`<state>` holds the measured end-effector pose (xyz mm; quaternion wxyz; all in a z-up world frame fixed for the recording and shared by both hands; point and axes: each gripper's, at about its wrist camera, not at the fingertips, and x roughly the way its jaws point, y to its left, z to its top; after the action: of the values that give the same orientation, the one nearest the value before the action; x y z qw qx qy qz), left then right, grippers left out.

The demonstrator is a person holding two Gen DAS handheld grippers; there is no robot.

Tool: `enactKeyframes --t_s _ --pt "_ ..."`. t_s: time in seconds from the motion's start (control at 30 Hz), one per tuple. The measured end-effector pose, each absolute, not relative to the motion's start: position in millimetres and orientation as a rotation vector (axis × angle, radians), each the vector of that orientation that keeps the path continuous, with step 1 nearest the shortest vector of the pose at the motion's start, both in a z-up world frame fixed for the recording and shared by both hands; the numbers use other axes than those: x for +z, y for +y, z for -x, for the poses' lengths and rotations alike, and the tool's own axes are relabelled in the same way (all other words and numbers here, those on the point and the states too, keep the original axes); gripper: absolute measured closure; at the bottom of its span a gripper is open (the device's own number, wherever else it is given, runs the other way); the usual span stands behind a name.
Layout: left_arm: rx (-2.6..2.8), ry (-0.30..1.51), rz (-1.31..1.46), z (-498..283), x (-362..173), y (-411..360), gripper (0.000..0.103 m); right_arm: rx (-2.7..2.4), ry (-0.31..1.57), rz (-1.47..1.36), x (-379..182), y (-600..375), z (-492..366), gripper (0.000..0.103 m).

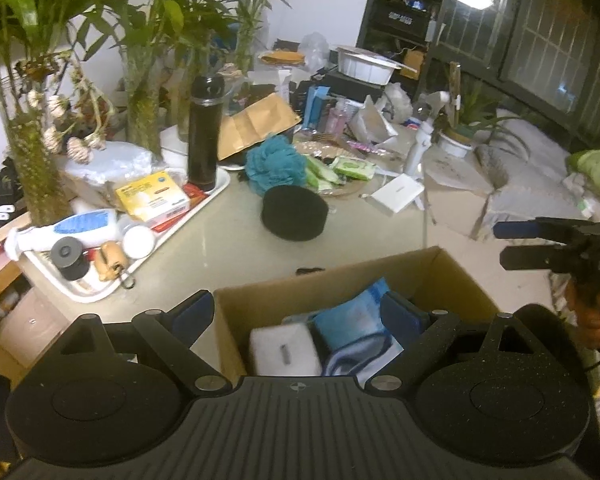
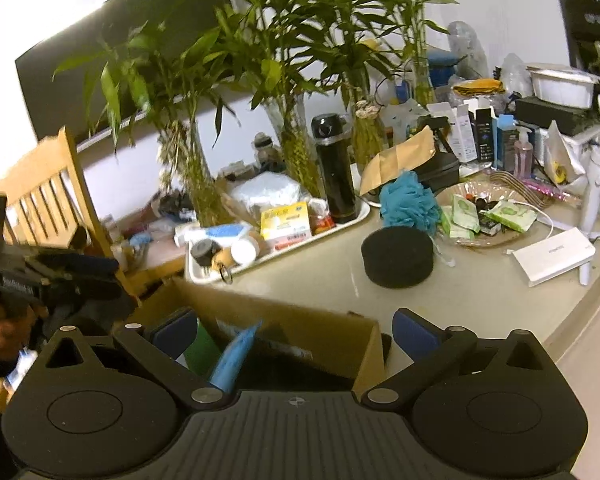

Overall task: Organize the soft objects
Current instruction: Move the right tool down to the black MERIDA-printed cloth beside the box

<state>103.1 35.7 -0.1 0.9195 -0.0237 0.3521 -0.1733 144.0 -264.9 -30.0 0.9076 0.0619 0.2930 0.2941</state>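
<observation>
The cardboard box (image 1: pixel 440 276) is half hidden behind both grippers, so its contents read only as a white block (image 1: pixel 284 348) and blue packets. The left gripper (image 1: pixel 300 312) is spread wide, pinching nothing; the right gripper (image 2: pixel 296 332) is spread too, empty. Beyond the box, a black round sponge (image 1: pixel 294 214) sits on the table (image 1: pixel 220 248), touching a teal bath pouf (image 1: pixel 276 164). A cluttered white tray (image 1: pixel 204 204) lies just beside them.

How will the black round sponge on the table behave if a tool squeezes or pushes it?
The black round sponge looks porous and matte, so it is probably light and will compress under the pads. It lies flat on its broad face on the table, so it should slide rather than roll or tip. The blue mesh pouf sits just behind; a push that way may shove it.
</observation>
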Motion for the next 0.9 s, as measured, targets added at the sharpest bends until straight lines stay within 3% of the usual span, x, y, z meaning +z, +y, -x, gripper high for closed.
enactKeyframes --t_s 0.37,0.9 --pt "-0.386 0.689 0.008 -122 9 20 0.012 0.596 0.556 -0.098 -7 -264 -167 0.000" --pt "-0.439 0.651 -0.037 -152 9 19 0.012 0.574 0.613 -0.166 -45 -264 -200 0.000"
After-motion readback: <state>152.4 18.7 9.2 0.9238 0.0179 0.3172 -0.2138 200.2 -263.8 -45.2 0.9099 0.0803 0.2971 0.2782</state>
